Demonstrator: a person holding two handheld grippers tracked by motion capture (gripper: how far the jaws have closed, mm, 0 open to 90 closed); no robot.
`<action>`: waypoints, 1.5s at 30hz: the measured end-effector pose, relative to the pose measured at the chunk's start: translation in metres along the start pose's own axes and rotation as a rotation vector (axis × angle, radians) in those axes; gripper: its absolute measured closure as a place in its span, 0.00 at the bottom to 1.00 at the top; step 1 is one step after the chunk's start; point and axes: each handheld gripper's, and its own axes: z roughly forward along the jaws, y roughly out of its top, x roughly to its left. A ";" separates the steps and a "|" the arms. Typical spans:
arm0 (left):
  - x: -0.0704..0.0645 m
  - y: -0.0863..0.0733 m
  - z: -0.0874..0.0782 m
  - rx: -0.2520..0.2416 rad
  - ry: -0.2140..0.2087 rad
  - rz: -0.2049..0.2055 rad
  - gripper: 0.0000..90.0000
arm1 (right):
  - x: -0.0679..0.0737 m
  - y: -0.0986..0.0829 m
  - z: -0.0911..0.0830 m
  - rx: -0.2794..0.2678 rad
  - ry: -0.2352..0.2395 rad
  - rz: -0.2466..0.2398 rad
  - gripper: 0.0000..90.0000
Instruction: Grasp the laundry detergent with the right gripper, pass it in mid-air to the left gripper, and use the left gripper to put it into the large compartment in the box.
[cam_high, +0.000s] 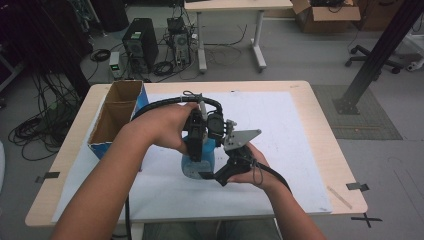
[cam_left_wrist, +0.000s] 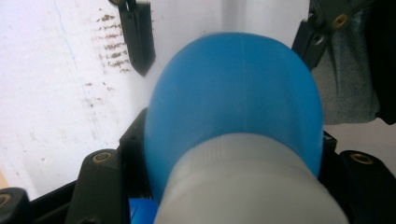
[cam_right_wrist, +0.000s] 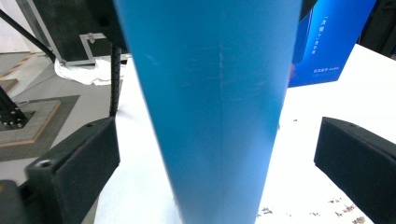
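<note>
A blue bottle (cam_high: 194, 163) with a pale cap stands on the white sheet at the table's middle. My left gripper (cam_high: 198, 152) comes down on it from above and is shut on its top; in the left gripper view the bottle (cam_left_wrist: 233, 93) and its cap (cam_left_wrist: 247, 186) sit tight between the jaws. My right gripper (cam_high: 209, 175) reaches in low from the right. Its fingers (cam_right_wrist: 79, 163) stand wide apart on either side of the bottle's body (cam_right_wrist: 210, 93), with gaps on both sides. One of those fingertips (cam_left_wrist: 137, 42) lies beyond the bottle in the left gripper view.
An open cardboard box (cam_high: 117, 117) with blue sides stands at the table's left; its blue wall (cam_right_wrist: 327, 42) lies just behind the bottle. A white sheet (cam_high: 290, 140) covers most of the wooden table (cam_high: 320, 107). Computers and cables sit on the floor beyond.
</note>
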 end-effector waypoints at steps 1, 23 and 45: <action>0.001 0.000 0.000 0.001 0.000 -0.003 0.43 | -0.001 0.000 -0.003 0.003 0.000 -0.001 0.00; 0.020 -0.013 -0.021 -0.023 0.039 -0.216 0.43 | -0.016 0.009 -0.085 0.161 -0.113 -0.008 0.00; 0.053 -0.038 -0.051 -0.042 -0.019 -0.690 0.43 | -0.028 0.016 -0.126 0.427 -0.190 -0.048 0.02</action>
